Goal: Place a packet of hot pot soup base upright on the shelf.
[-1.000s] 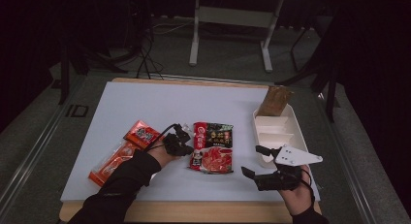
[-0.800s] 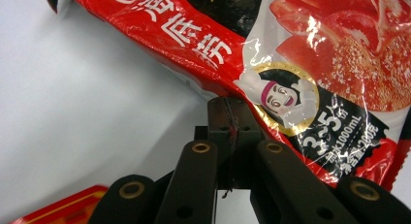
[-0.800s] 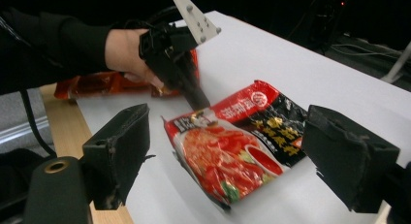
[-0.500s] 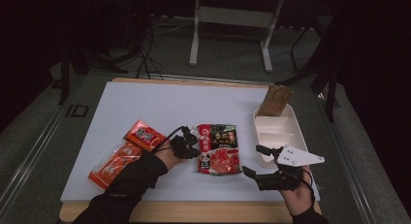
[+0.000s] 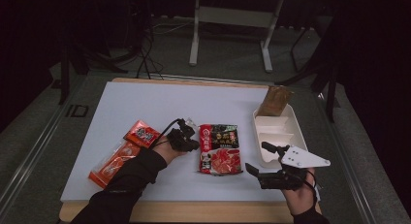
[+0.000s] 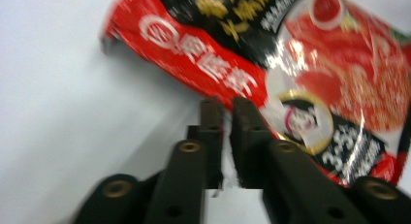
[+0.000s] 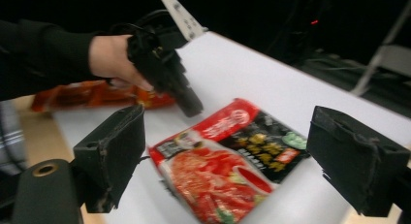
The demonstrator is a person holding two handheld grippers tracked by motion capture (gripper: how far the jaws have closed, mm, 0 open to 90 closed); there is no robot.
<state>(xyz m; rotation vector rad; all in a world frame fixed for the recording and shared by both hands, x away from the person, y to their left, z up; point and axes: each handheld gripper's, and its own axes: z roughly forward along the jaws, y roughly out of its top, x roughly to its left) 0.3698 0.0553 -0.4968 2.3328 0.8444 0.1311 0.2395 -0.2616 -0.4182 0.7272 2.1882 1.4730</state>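
Our left gripper [image 6: 227,110] has its jaws parted by a sliver, having just been opening, nothing between them; they sit at the left edge of the glossy red-and-black foil food pouch [image 5: 220,149] lying mid-table. Our right gripper [image 5: 264,161] hovers nearby, jaws wide and empty.

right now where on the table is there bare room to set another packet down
The far half of the white table is bare, from its back edge to the red and black packet. Another bare patch lies at the near edge between both forearms. It is crowded between the orange packets, left gripper, white tray and right gripper.
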